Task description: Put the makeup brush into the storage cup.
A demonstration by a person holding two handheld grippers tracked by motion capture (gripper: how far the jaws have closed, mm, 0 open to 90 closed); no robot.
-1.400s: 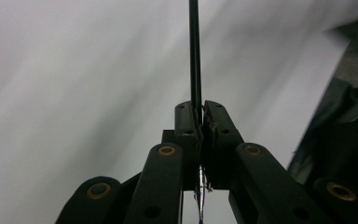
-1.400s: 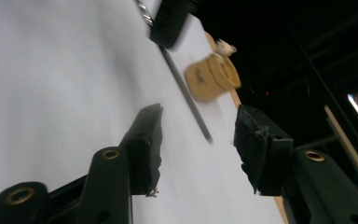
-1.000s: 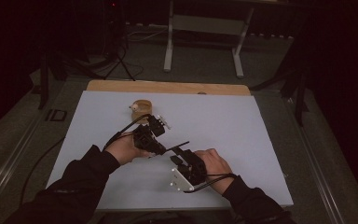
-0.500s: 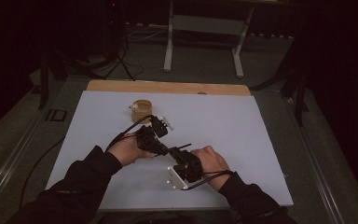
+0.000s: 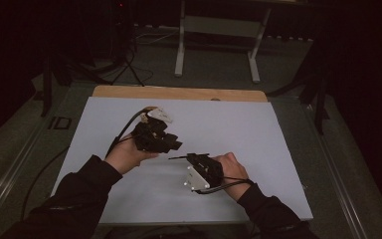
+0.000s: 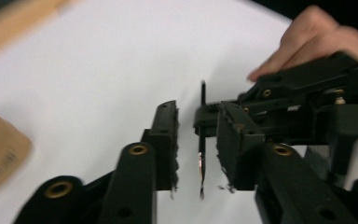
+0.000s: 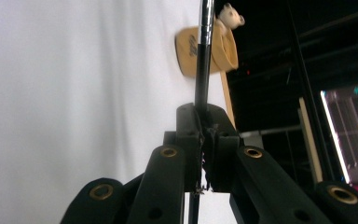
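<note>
A: Right gripper (image 5: 181, 158) first. We see its fingers (image 7: 189, 135) clamped tight on a thin metal rod (image 7: 204, 51), held roughly level just above the tabletop (image 5: 278, 149) and pointing left toward the other hand.

B: Agreed. In the right gripper view the rod runs straight out between the pads, shiny shaft, far end cut off by the frame. We can't tell what tool it is.

A: Left gripper (image 6: 196, 142): its jaws have just been opening, and the rod's thin dark tip sits in the gap with neither pad touching it. So nothing held on that side.

B: We read it as a handover. The right keeps the grip near one end so the rod stays stiff and steady; the left has let go of the tip.

A: Left hand (image 5: 127, 157) sits left of centre, right hand (image 5: 231, 169) nearer the near edge.

B: Tan cup-like container (image 7: 207, 51) lies far-left on the tabletop, a small white figure (image 7: 230, 16) just beside it. The rod points toward it, probably the target.
</note>
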